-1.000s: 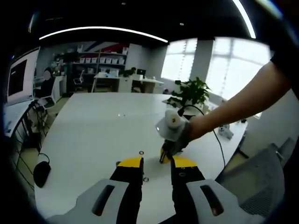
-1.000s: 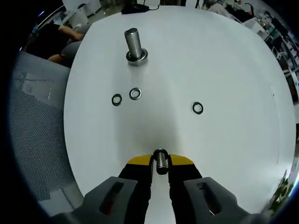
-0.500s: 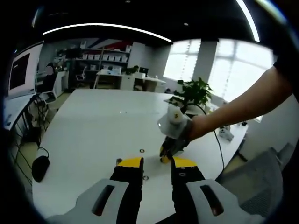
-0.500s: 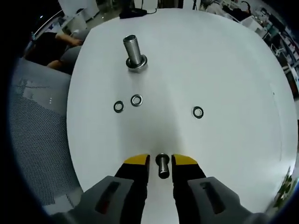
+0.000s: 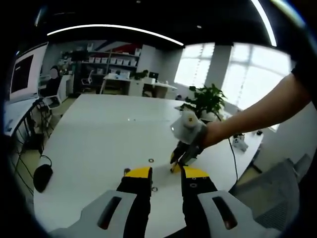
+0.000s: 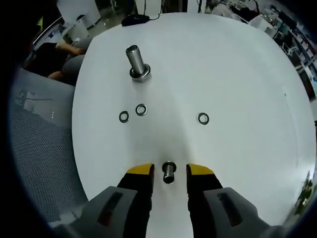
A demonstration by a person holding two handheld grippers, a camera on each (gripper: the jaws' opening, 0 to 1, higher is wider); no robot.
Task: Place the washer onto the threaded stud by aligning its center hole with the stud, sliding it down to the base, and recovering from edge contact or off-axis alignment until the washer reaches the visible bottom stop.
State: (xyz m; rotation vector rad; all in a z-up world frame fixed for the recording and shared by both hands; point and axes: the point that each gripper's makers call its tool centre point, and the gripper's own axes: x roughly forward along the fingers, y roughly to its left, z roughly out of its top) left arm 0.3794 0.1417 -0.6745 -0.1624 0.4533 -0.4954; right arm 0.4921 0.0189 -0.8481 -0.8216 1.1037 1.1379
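A small short stud (image 6: 169,172) stands upright on the white table (image 6: 247,74), between the spread jaws of my right gripper (image 6: 169,171), which is open and not touching it. Farther off stands a tall threaded stud (image 6: 134,60) with a ring at its base. Three loose washers lie flat between them: two side by side (image 6: 124,117) (image 6: 141,109) and one to the right (image 6: 203,118). My left gripper (image 5: 166,173) hovers open with nothing in it. Just beyond it is the right gripper (image 5: 176,166), held by a hand and pointing down at the table. Small washers (image 5: 150,160) (image 5: 154,189) lie near it.
A grey mesh chair (image 6: 39,148) sits along the table's left edge in the right gripper view, with a seated person (image 6: 64,49) beyond it. In the left gripper view a computer mouse (image 5: 43,178) lies at the table's left edge, and a potted plant (image 5: 205,99) and a cable are at the far right.
My right gripper has opened and let go of the small stud, which stays upright on the table; the view has drawn back slightly. The left gripper has held still.
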